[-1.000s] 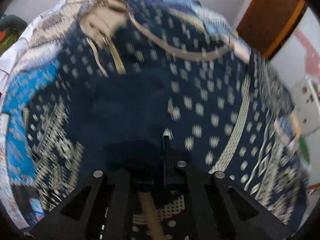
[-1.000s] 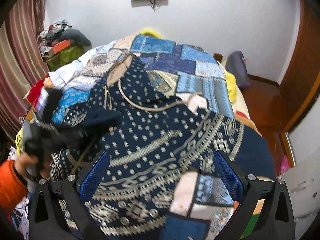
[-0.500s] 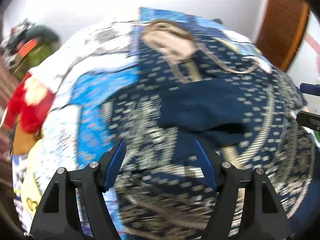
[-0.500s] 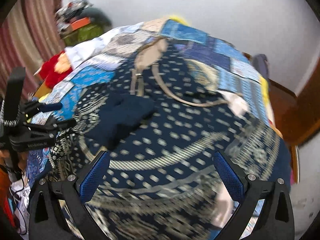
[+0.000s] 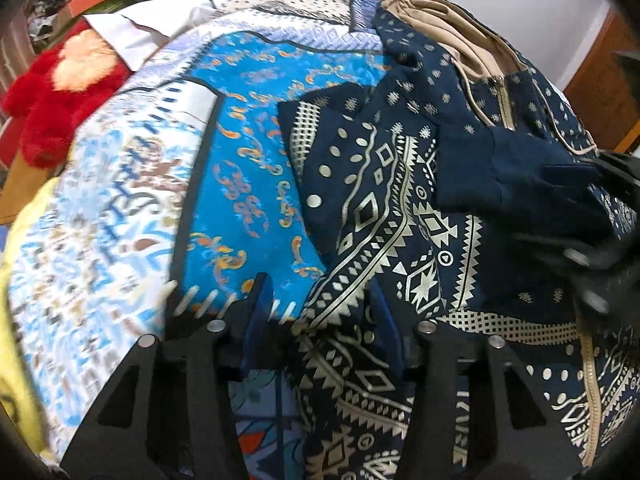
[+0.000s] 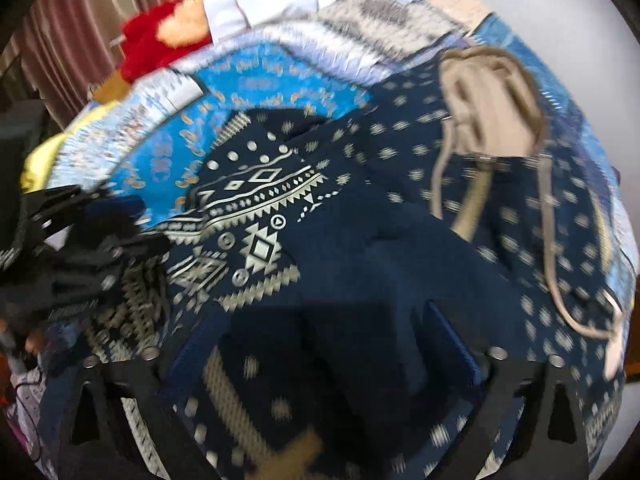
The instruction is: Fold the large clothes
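The patterned hoodie (image 5: 400, 208)'s edge lies between the closing left tool (image 5: 320, 320)'s fingers.

Soft cloth all over

The blue hoodie (image 5: 400, 184) is soft matt cloth with a tan lining. The quilt (image 5: 248, 168) is patterned cloth. The red toy (image 5: 60, 92) looks fluffy.

Each hand-held gripper, left (image 5: 316, 320) and right (image 6: 320, 344), has black angular finger frames with triangular cut-outs, round silver screw heads near the top, and blue pads on the inner faces.
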